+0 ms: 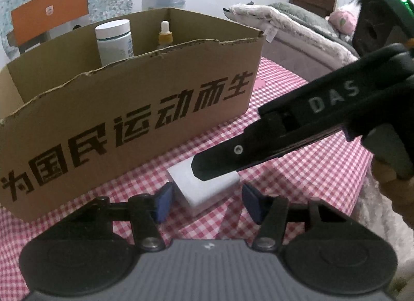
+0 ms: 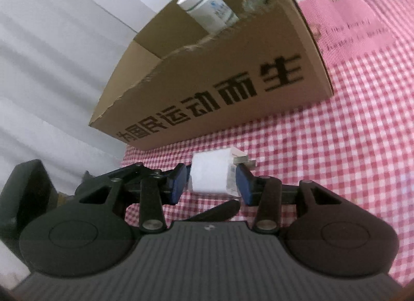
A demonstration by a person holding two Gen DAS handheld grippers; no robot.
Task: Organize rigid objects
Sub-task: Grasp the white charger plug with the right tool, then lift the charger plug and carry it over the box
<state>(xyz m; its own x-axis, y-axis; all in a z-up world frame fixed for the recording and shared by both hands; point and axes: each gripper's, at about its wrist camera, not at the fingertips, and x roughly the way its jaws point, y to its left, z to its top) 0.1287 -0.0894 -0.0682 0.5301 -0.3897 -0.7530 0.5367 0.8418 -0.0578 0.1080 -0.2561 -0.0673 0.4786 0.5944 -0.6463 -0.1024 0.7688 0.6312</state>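
A cardboard box (image 1: 134, 109) holding a white jar (image 1: 115, 42) and a dropper bottle (image 1: 165, 35) waits on the checked tablecloth (image 1: 297, 171). Just before it, the right gripper (image 2: 211, 180) pinches a white plug adapter (image 2: 211, 174) between partly closed jaws; the left gripper (image 1: 205, 203) flanks it, jaws part open, touching nothing. A firm, level grip should carry it over the torn rim.

Both grippers same build: matte black linkage arms, silver pivot screws, two round black discs flanking a grey ribbed housing with a small white logo. Left gripper (image 1: 207, 202) has blue pads on its fingertips (image 1: 163, 203). Right gripper (image 2: 211, 180) likewise, blue pads (image 2: 179, 184). From the left wrist view, right gripper's black side carries white "DAS" lettering, one silver screw, a green light on its rear block.
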